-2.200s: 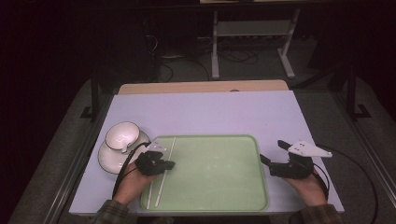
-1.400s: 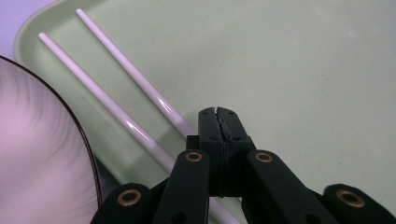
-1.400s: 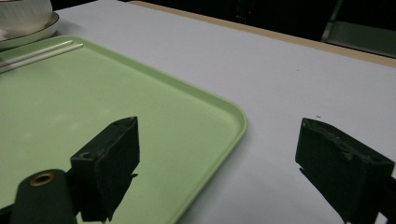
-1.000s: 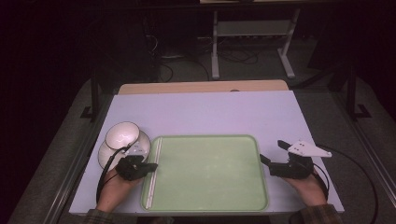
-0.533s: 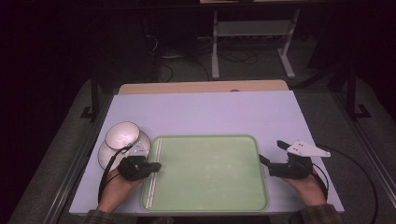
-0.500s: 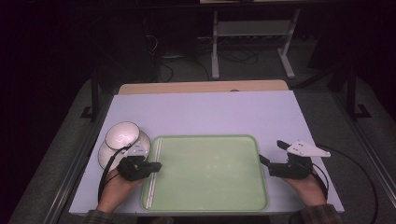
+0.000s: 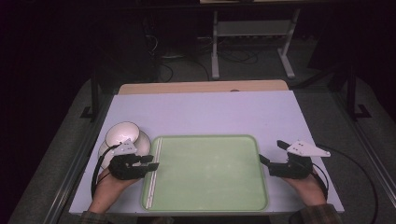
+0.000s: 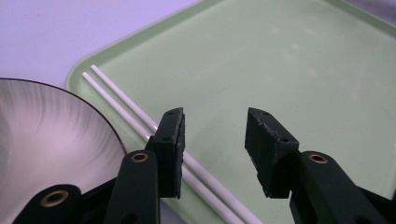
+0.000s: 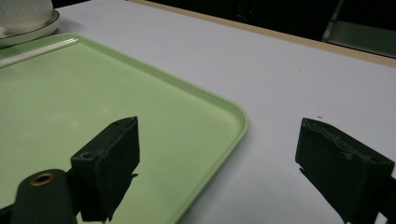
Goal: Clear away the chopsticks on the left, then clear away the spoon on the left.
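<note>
A pale green tray point(image 7: 210, 172) lies at the table's near middle. Two white chopsticks point(image 7: 153, 172) rest side by side along its left rim, also seen as chopsticks point(image 8: 135, 116) running under my left jaw. My left gripper point(image 7: 150, 162) hovers at the tray's left edge, open, nothing between its jaws; in its own view the left gripper point(image 8: 214, 140) points over the tray point(image 8: 299, 70). My right gripper point(image 7: 271, 156) sits at the tray's right edge, open wide and holding nothing; the right gripper point(image 9: 219, 158) straddles the tray rim point(image 9: 236, 116).
A white bowl point(image 7: 122, 134) sits on a plate point(image 7: 105, 151) left of the tray, touching distance from my left gripper; the plate point(image 8: 51, 135) shows a dark rim. The lavender table point(image 7: 210, 112) stretches beyond. A metal stand point(image 7: 252, 32) is on the floor behind.
My left gripper drew back from over the tray to its left edge, leaving the chopsticks lying along the rim. The right gripper has stayed in place.
</note>
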